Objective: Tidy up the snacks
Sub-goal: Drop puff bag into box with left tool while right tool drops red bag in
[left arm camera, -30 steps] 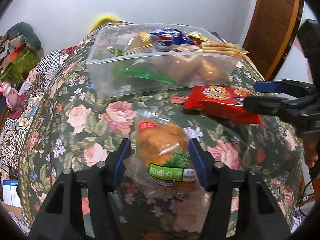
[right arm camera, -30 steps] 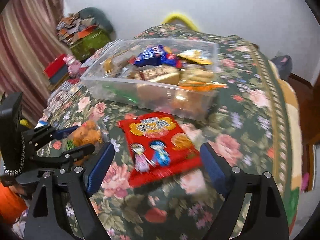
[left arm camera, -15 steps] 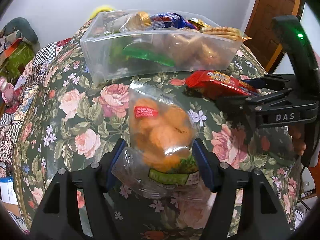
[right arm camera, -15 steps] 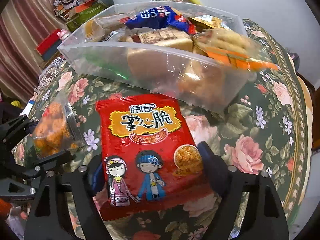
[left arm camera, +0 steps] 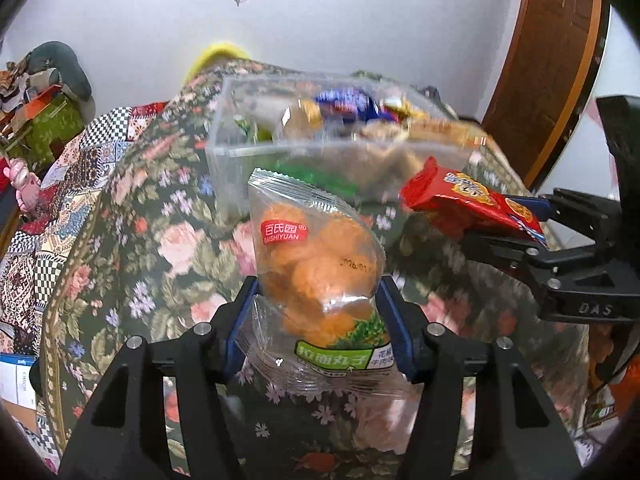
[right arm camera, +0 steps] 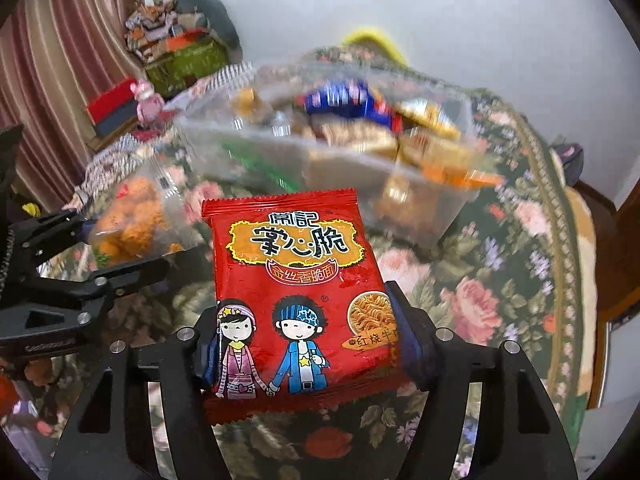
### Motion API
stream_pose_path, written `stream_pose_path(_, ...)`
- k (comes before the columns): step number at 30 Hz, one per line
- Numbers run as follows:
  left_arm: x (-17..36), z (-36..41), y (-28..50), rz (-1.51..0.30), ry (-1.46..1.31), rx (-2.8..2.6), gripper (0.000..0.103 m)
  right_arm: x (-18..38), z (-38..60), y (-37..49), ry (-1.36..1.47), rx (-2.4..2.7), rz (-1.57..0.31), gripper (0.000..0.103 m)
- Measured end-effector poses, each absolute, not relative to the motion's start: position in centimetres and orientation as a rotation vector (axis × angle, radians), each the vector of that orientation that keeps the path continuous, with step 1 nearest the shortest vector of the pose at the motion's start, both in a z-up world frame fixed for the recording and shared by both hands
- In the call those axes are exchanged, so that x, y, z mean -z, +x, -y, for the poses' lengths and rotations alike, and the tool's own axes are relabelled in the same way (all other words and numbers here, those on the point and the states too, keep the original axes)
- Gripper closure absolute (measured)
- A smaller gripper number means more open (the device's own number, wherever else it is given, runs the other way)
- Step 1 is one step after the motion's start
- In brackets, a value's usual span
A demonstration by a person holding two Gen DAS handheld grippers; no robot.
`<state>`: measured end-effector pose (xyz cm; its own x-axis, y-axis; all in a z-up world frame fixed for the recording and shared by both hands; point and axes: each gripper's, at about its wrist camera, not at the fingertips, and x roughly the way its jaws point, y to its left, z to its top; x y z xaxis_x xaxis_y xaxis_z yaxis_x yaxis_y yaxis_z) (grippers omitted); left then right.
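step: carry to clear bin (left arm camera: 248, 148) | left gripper (left arm camera: 316, 320) clamped on orange-ball bag (left arm camera: 316, 264), aloft | right gripper (right arm camera: 304, 344) clamped on red noodle packet (right arm camera: 296, 280), aloft | next: over rim, release among snacks

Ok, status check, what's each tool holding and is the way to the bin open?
Left tool shut on clear snack bag. Right tool shut on red noodle packet. Both lifted. Clear bin ahead, already heaped; path open.

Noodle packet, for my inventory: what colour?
Red noodle packet, clearest in the right wrist view.
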<state>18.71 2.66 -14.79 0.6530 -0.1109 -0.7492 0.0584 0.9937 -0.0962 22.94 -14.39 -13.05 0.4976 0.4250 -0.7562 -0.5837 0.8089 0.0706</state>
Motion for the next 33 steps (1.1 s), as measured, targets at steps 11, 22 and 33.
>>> stream_pose_path(11, 9.3, -3.4, 21.7, -0.738, -0.092, 0.090, 0.045, 8.0, 14.6, 25.7, -0.088, -0.535, -0.728, 0.039)
stream_pose_path(22, 8.3, -3.3, 28.2, -0.732, -0.101, 0.076, 0.045, 7.9, 13.3, 30.5, -0.035, -0.443, -0.742, 0.039)
stream_pose_path(33, 10.3, -3.3, 33.8, -0.799, -0.134, 0.090, 0.044, 9.6, 12.5, 33.7, -0.031, -0.418, -0.821, 0.038)
